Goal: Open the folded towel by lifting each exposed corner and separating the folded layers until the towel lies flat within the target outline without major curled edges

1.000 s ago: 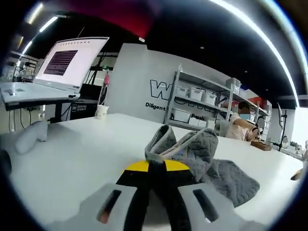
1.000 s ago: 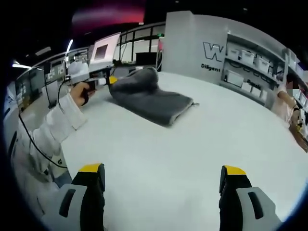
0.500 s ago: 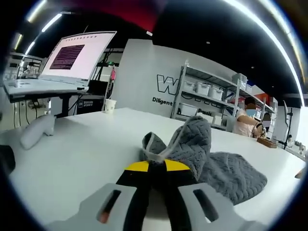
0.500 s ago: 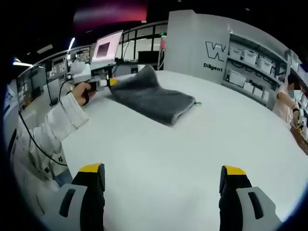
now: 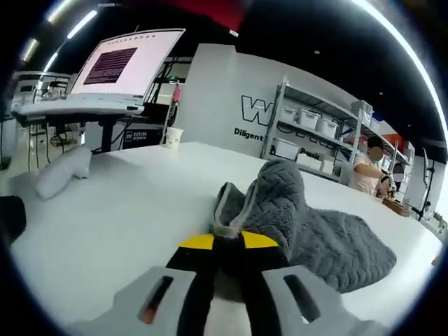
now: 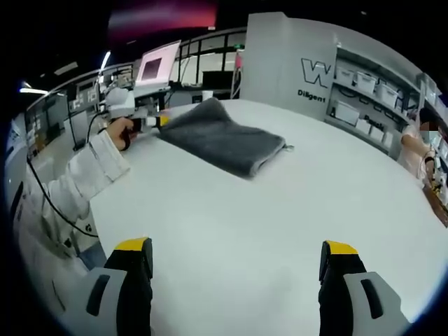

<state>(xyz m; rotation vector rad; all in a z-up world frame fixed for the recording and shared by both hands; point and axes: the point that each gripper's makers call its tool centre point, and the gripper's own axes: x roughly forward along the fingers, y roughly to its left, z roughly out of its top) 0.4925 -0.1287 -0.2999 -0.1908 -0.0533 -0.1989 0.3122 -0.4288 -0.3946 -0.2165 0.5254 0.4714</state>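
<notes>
On the tabletop: grey towel (image 5: 329,234), lower middle to right of the left gripper view; one corner pulled up into a hump, the rest lying flat.
Towel in the right gripper view: upper middle (image 6: 224,140), still folded, far edge lifted a little.
Left gripper (image 5: 227,241): bottom middle of its own view, yellow-tipped jaws pressed together on the towel's pale edge.
Left gripper from the other side: upper left of the right gripper view (image 6: 150,120), held by a hand (image 6: 117,133) in a white sleeve (image 6: 73,185), touching the towel's near corner.
Right gripper (image 6: 234,262): bottom of its own view, jaws wide apart, nothing between them, well apart from the towel.
Tabletop (image 6: 280,231): white and bare around the towel.
White bundle (image 5: 63,171): left side of the left gripper view, lying on the tabletop.
Paper cup (image 5: 173,136): upper left middle, at the far tabletop edge.
Screen (image 5: 129,66): upper left, lit, tilted.
Shelves with white boxes (image 5: 311,136): upper right, against the wall.
</notes>
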